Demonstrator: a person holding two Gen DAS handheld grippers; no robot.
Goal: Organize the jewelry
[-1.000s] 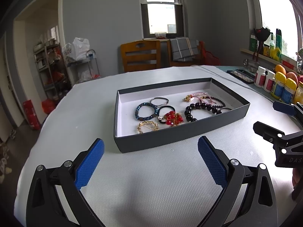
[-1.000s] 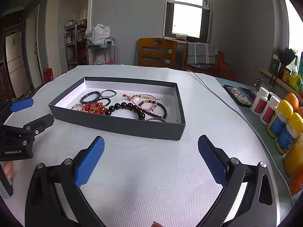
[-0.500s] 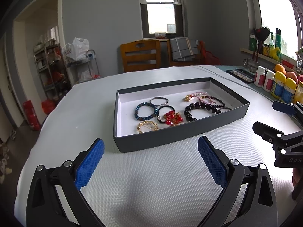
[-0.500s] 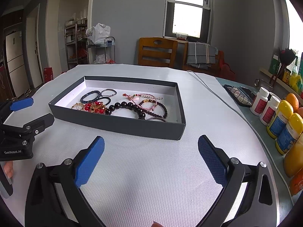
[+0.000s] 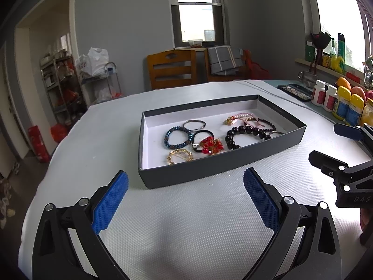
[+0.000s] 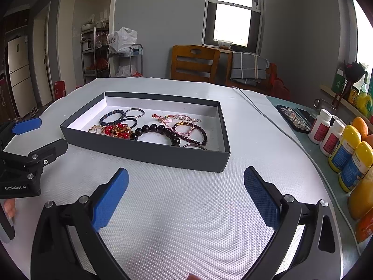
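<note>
Left gripper point(image 5: 185, 190) spread wide, grasping nothing, hovering over white table point(image 5: 186, 228) at 6 o'clock of dark tray point(image 5: 209, 170). Jewelry inside tray: blue bead bracelet point(image 5: 177, 137) at 9, red bead cluster point(image 5: 211, 145) centre, black bead bracelet point(image 5: 242, 133) at 3 (strands overlapping). Right gripper point(image 6: 186, 190) likewise released, empty. Scene fits pieces either gathered already or awaiting sorting; cannot settle which.

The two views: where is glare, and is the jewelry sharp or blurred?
Left wrist view: the side window is blown out white; the jewelry in the box is sharp. Right wrist view: glare only at the right edge, the jewelry is sharp, and straight lines bend near the rim.
</note>
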